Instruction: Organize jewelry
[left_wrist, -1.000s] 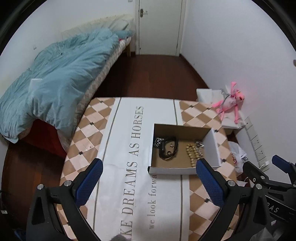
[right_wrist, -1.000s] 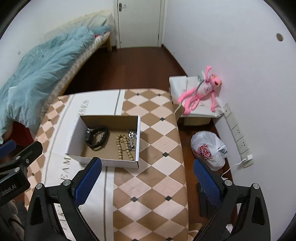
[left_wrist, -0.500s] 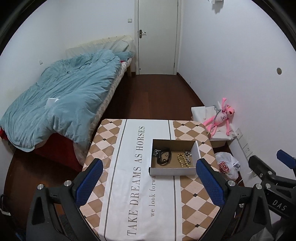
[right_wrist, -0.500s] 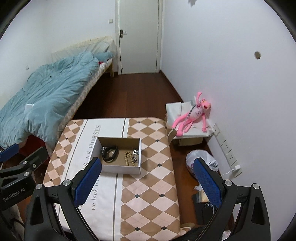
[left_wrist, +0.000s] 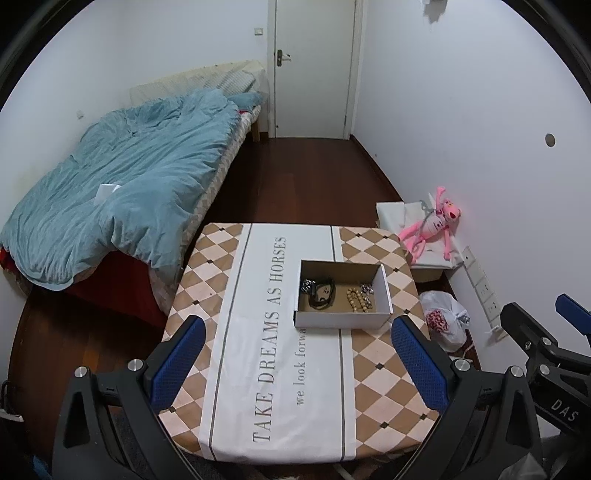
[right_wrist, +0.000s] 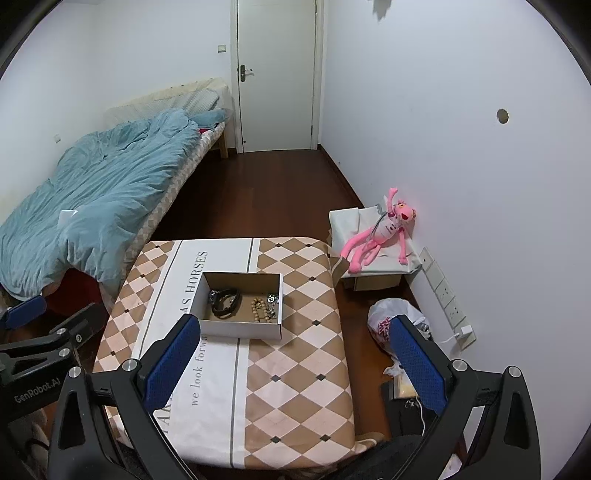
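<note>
Cardboard box holds black bracelet, wooden beads

Both grippers are pulling up and away from the table! A second ago the left gripper sat low over the cardboard box, which filled the middle of its view; now the box looks small and sits well clear ahead of the blue fingertips, with the whole printed cloth and the near table edge showing. The right gripper rises the same way: its box shrinks, and the door comes fully into view above the bed. The climb slows over the last half second. Jaws spread wide throughout, nothing between them.
</note>
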